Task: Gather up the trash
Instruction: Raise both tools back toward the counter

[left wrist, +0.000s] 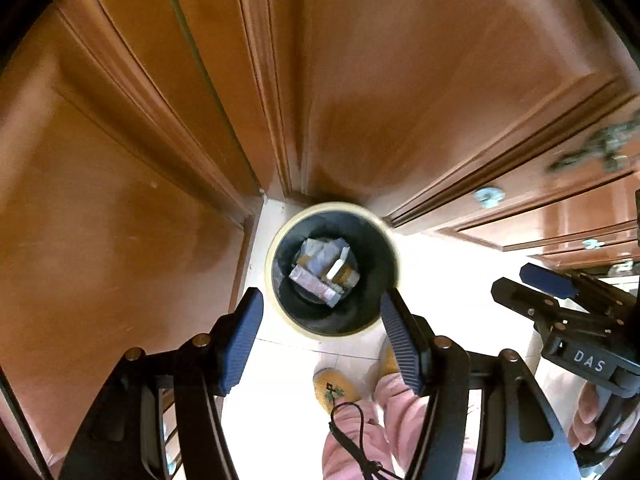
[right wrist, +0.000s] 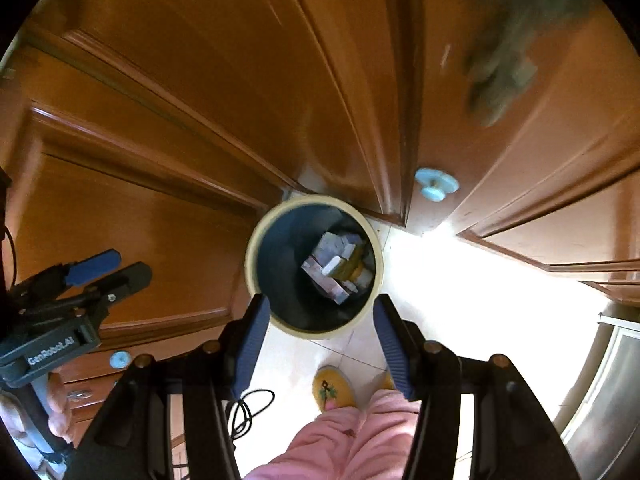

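Bin (left wrist: 276,240): on the floor, in the corner by the wooden doors.
Trash (left wrist: 324,270): inside, at the bottom.
Left gripper (left wrist: 322,340): spread, empty.
Right gripper (right wrist: 318,344): spread, empty.

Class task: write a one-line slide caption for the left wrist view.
Open left gripper above a cream-rimmed bin holding discarded packets, wooden doors behind.
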Demonstrator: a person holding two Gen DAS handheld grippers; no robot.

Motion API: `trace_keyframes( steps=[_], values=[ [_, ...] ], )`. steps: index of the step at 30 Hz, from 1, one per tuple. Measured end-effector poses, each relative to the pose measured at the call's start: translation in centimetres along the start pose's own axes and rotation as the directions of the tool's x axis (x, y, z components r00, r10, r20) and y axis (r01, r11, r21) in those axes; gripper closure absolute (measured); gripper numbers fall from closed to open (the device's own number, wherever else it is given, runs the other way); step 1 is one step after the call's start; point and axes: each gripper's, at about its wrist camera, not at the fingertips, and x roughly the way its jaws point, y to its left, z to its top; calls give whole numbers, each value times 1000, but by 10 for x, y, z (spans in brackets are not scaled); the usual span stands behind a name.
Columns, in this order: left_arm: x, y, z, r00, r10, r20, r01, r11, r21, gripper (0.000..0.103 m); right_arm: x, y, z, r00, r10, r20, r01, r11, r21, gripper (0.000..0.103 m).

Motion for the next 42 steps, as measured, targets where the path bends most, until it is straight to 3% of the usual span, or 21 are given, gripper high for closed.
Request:
trace_keyframes(
  steps=[7,13,20,23,24,27,30,35,39,42],
  values=[
    [-115,-29,-1,994,-32,108,27,999,46,44,-116,32,-4,990,45,132,-40,998,-39,49],
    [-214,-50,3,974,-86,209,70,994,81,44,-215,58,-8,962,57,267,-34,995,-90,49],
    [-308,-64,10,925,-149,349,116,987,114,43,-306,79,-6,905,48,423,-1,994,-109,49],
    [-341,-66,11,891,-171,421,133,984,120,35,-345,88,-12,868,48,494,13,993,-120,49],
    [-350,-68,12,877,-166,450,126,985,118,30,-353,89,-11,862,47,505,18,992,-122,49],
    [-372,-76,14,843,-161,513,106,985,135,30,-373,96,-13,834,40,550,37,991,-128,49],
    [-386,-89,16,826,-171,538,88,980,176,29,-391,102,-11,809,30,586,56,990,-129,49],
    [-404,-95,30,816,-205,541,113,974,197,20,-407,106,-11,788,21,615,74,989,-129,49],
    [-407,-93,45,832,-208,514,125,973,192,20,-417,112,-7,763,24,646,79,988,-130,48],
    [-409,-92,53,834,-183,521,99,978,185,18,-421,114,0,759,18,651,81,989,-121,49]
  ],
)
